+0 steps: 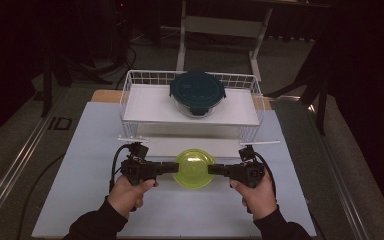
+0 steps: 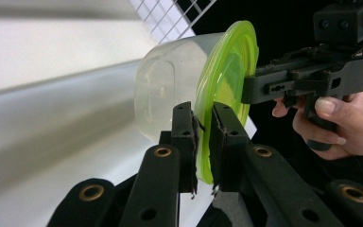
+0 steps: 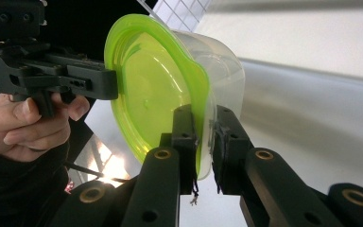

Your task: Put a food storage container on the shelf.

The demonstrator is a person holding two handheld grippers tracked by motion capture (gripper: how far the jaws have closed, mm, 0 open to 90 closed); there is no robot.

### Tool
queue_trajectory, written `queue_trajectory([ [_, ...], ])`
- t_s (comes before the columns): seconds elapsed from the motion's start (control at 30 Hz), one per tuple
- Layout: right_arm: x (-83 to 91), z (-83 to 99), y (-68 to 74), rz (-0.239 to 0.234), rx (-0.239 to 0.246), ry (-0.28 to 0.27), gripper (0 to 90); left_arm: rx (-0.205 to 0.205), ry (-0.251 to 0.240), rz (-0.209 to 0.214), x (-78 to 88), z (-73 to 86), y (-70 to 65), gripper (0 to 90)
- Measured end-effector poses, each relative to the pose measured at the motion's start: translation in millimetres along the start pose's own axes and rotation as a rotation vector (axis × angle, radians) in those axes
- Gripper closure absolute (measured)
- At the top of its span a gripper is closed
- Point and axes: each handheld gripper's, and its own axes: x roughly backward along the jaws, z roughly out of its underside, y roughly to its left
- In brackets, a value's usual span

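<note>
A clear plastic container with a yellow-green lid hangs just above the white table, in front of the wire basket. My left gripper pinches the lid's rim from the left, and my right gripper pinches it from the right. In the left gripper view the jaws of the left gripper are shut on the lid's edge, with the clear body beyond. The right gripper view shows the right gripper shut on the opposite edge of the lid.
A white wire basket stands at the back of the white table mat. It holds a glass container with a dark teal lid. Dark floor and a table frame lie beyond.
</note>
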Motion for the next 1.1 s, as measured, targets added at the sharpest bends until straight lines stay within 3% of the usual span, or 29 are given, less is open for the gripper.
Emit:
queue_trajectory([
  [0.33, 20.7, -29.4, 19.6, -0.007, 0.036, -0.043, 80.7, -0.049, -0.055, 0.031, 19.7, -31.0, -18.4, 81.5],
  [0.47, 27.4, -44.8, 26.1, -0.014, 0.049, -0.056, 80.7, -0.052, -0.073, 0.051, 26.1, -44.4, -21.9, 81.7],
  [0.67, 39.5, -69.6, 36.1, -0.008, 0.072, -0.090, 80.7, -0.081, -0.106, 0.050, 34.5, -69.3, -32.5, 82.0],
  [0.93, 53.4, -99.4, 45.6, -0.004, 0.093, -0.136, 80.7, -0.114, -0.130, 0.059, 41.9, -101.0, -41.0, 82.2],
  [1.1, 57.2, -115.9, 47.6, 0.012, 0.099, -0.141, 80.8, -0.114, -0.129, 0.068, 42.3, -120.4, -39.0, 82.2],
])
